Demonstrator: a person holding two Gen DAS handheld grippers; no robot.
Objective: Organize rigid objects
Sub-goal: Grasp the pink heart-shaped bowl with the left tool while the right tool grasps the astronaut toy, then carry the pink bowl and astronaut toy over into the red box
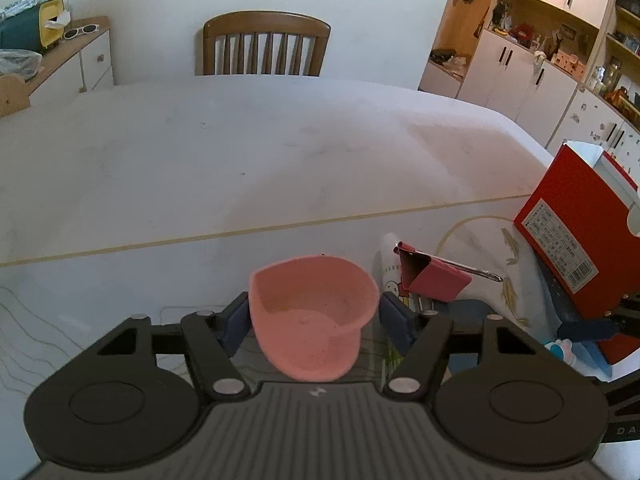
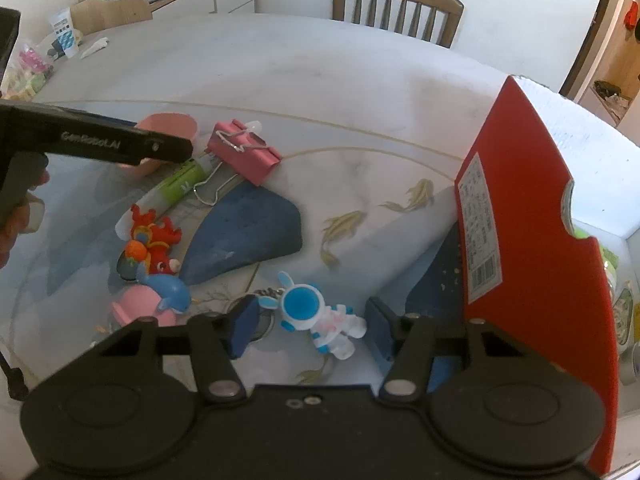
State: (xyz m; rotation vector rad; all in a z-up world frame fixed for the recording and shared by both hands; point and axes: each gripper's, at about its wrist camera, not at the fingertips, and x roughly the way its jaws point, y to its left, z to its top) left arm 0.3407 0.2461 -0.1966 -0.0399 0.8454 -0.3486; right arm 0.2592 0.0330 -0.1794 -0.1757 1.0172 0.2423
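Observation:
A pink cup (image 1: 314,316) sits between the fingers of my left gripper (image 1: 314,320); the left pad touches it, the right pad stands a little off. It also shows in the right wrist view (image 2: 172,126), partly behind the left gripper's body. My right gripper (image 2: 310,328) is open around a white and blue astronaut figure (image 2: 316,320) that lies on the table. A pink binder clip (image 2: 244,152) lies beyond, over a green and white tube (image 2: 176,184). A red toy (image 2: 154,240) and a blue whale on a pink base (image 2: 160,296) lie at the left.
A red box (image 2: 532,216) stands open at the right, close to my right gripper, and shows in the left wrist view (image 1: 576,232). A blue patch (image 2: 244,232) is printed on the table cover. A wooden chair (image 1: 266,46) stands at the far table edge.

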